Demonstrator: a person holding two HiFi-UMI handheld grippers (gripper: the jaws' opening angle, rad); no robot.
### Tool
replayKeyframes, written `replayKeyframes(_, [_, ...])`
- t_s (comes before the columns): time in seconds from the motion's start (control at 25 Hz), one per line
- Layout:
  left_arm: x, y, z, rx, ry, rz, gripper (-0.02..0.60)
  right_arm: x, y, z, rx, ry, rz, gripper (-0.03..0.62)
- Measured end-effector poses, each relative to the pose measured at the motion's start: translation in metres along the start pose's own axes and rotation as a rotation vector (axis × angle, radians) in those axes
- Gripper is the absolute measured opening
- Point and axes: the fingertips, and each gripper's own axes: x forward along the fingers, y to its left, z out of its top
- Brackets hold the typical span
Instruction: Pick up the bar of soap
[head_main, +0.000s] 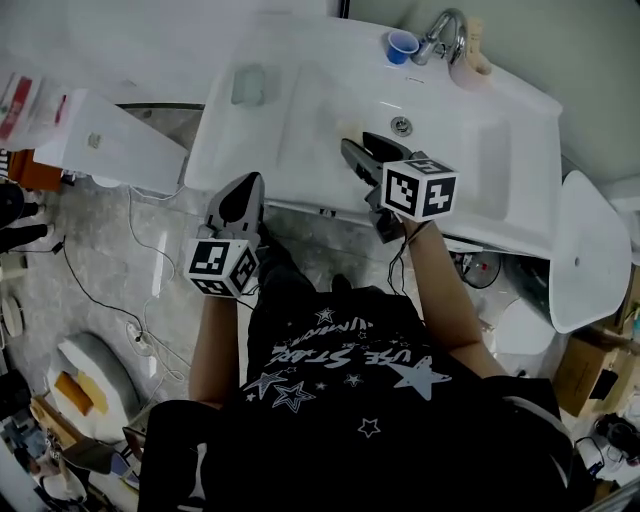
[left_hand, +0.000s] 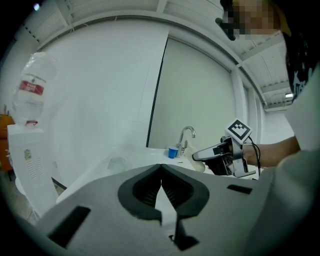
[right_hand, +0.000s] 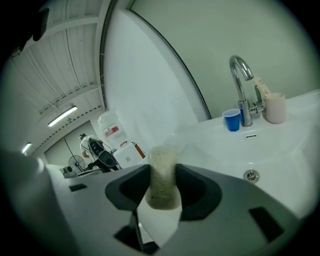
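Right fingers (right_hand: 200, 192) clamping soap (right_hand: 162, 177), left fingers (left_hand: 142, 192) closed

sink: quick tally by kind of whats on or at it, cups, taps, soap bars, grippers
cups: 2, a blue cup and a beige cup
taps: 1, the tap
soap bars: 1, the bar of soap, clamped in the right gripper
grippers: 2, the right gripper and the left gripper, which is shut and empty
total: 6
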Motion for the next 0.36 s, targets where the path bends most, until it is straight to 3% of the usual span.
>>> replayKeyframes(0.36, [-0.031,-0.023,-0.007,-0.014,-0.013,0.073,0.009,-0.028,-0.004,-0.027,-0.009,0.025,-0.001,0.175])
